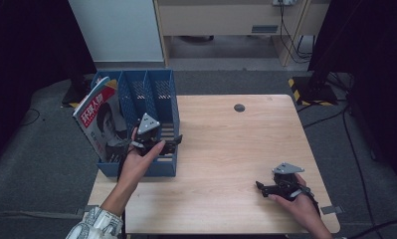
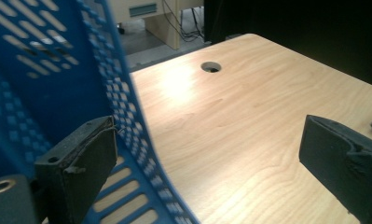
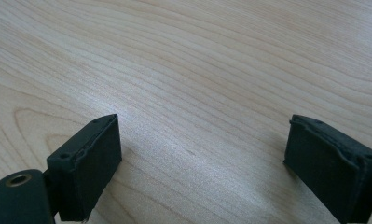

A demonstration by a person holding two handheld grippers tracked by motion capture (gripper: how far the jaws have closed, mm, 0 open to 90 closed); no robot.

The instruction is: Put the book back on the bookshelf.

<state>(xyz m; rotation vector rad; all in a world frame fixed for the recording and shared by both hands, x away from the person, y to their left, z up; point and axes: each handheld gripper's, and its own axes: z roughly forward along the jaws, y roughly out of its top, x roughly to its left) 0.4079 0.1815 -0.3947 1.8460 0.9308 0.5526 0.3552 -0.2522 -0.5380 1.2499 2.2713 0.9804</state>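
Left hand-held gripper [image 1: 173, 141] gapes wide astride the right wall of the blue file rack [image 1: 162, 94] at the table's [image 1: 236, 164] 9 o'clock, gripping nothing; rack likely light, stiff, slick plastic, best pinched on that wall.

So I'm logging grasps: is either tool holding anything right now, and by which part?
Nothing is held. The left tool is open, straddling the blue file rack's outer side wall without clamping it. The right tool is open over bare table.

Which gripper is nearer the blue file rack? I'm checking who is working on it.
Left. The left gripper is at the blue file rack's right wall, jaws open astride it. The right gripper rests open on the table, well off to the rack's right.
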